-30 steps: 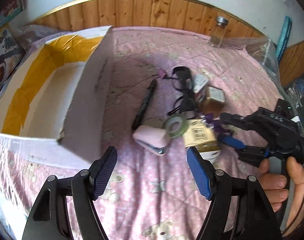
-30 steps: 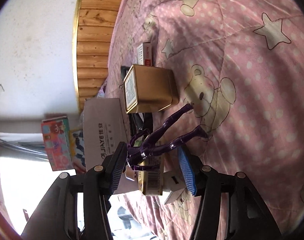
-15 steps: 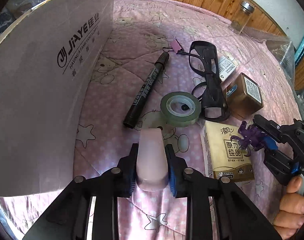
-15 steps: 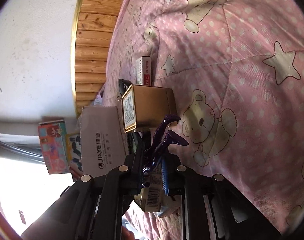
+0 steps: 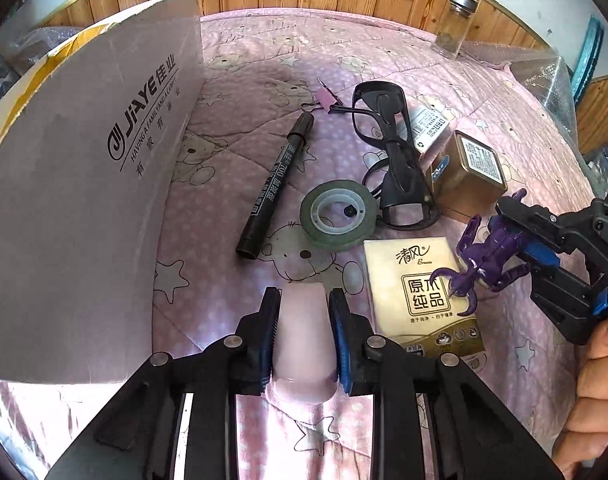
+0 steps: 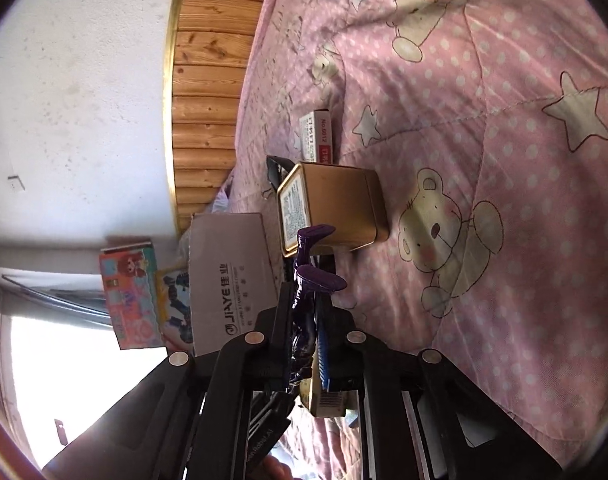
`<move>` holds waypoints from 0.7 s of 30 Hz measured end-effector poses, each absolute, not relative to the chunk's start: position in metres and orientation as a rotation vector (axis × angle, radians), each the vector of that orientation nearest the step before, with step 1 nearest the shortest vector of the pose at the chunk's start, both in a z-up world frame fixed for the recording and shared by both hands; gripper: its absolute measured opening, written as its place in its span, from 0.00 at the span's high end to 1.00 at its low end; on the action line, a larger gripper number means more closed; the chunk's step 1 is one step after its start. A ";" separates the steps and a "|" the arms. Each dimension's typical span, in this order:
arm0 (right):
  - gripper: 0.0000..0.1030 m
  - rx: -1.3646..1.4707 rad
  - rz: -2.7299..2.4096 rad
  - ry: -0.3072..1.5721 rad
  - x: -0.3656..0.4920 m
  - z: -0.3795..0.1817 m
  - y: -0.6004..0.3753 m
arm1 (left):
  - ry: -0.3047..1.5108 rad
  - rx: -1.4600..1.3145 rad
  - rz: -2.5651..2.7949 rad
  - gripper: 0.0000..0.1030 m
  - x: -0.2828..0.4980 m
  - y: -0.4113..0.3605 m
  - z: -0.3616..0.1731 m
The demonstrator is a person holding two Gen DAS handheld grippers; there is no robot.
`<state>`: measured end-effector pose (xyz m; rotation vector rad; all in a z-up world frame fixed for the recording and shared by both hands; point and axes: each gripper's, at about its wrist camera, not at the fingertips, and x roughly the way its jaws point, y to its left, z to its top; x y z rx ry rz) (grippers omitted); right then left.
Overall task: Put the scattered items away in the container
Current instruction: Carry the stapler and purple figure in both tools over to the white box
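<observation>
Both loaded up: left gripper [image 5: 304,332] jaws pinch a pale pink thing [image 5: 302,344], maybe a stapler, hard to tell. Right gripper [image 5: 515,256] clamps the purple claw clip [image 5: 483,258]. Cardboard box [image 5: 84,184] stands just left of the left gripper, so that hand's nearer.

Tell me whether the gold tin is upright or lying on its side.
On its side. The gold tin rests on the quilt with its labelled end facing sideways in the right wrist view, not up.
</observation>
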<state>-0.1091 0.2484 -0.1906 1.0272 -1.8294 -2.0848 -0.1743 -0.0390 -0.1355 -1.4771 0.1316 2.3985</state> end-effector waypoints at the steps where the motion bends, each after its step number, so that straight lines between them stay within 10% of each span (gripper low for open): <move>1: 0.90 1.021 -2.089 -1.831 -0.107 -0.187 0.249 | 0.139 -1.463 2.403 0.75 -0.172 -0.040 -0.132; 21: 0.90 0.956 -2.318 -1.572 -0.062 -0.106 0.209 | 0.077 -1.198 2.448 0.75 -0.123 -0.043 -0.049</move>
